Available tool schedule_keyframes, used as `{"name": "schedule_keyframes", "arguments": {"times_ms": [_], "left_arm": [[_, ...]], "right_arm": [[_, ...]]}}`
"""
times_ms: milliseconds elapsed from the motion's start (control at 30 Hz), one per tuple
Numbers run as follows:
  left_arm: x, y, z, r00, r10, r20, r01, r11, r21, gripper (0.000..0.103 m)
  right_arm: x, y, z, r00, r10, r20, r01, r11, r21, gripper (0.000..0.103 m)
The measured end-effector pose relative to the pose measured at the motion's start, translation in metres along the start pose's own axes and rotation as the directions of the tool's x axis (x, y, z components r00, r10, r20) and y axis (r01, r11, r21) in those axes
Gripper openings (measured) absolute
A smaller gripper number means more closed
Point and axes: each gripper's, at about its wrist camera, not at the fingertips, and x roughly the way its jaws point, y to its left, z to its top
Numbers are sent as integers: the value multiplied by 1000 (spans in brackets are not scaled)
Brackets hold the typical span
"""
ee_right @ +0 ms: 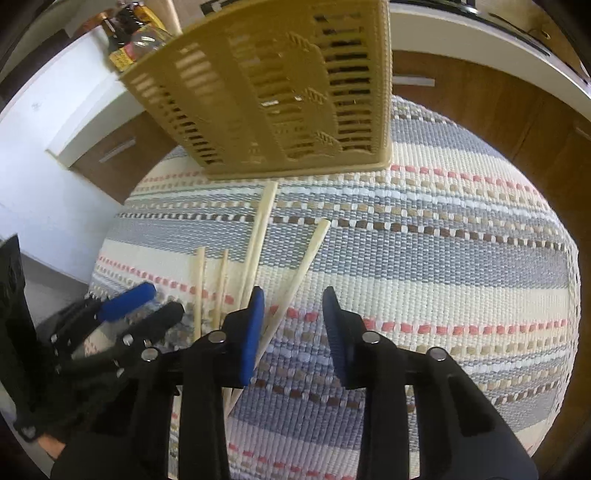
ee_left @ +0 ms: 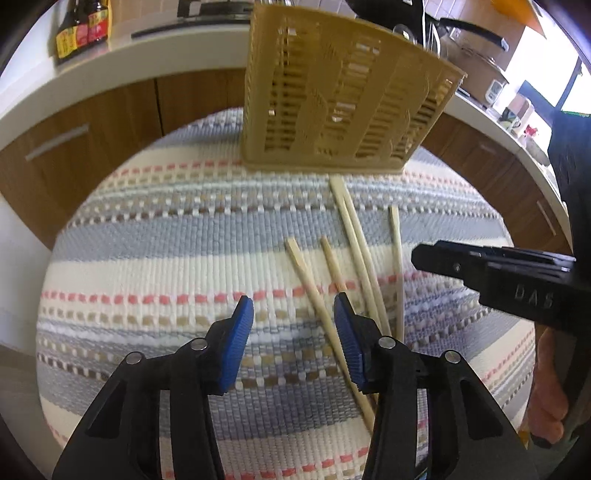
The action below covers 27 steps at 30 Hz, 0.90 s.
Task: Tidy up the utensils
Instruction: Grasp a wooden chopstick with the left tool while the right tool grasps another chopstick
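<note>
Several wooden chopsticks lie loose on a striped woven mat, fanned out in front of a tan slotted utensil basket. My left gripper is open and empty, low over the mat, with one chopstick running under its right finger. My right gripper is open and empty, just right of the chopsticks, which also show in the right wrist view with the basket behind. The right gripper enters the left wrist view from the right. The left gripper shows at lower left of the right wrist view.
The mat covers a round table. Behind it runs a white counter with brown cabinets, sauce bottles at back left, and pots at back right.
</note>
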Motion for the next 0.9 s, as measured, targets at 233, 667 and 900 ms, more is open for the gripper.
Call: {"name": "schedule_keyframes", "arguments": {"times_ms": [233, 667, 900], "left_arm": [[15, -16, -3, 998, 63, -20, -62, 996, 63, 41], [26, -44, 0, 986, 159, -44, -148, 971, 186, 25], [20, -34, 3, 989, 126, -71, -107, 967, 231, 5]], "right_arm": [[28, 10, 8, 999, -38, -11, 39, 999, 13, 21], [48, 42, 3, 988, -155, 19, 156, 978, -138, 8], [31, 10, -2, 987, -160, -7, 156, 972, -177, 4]]}}
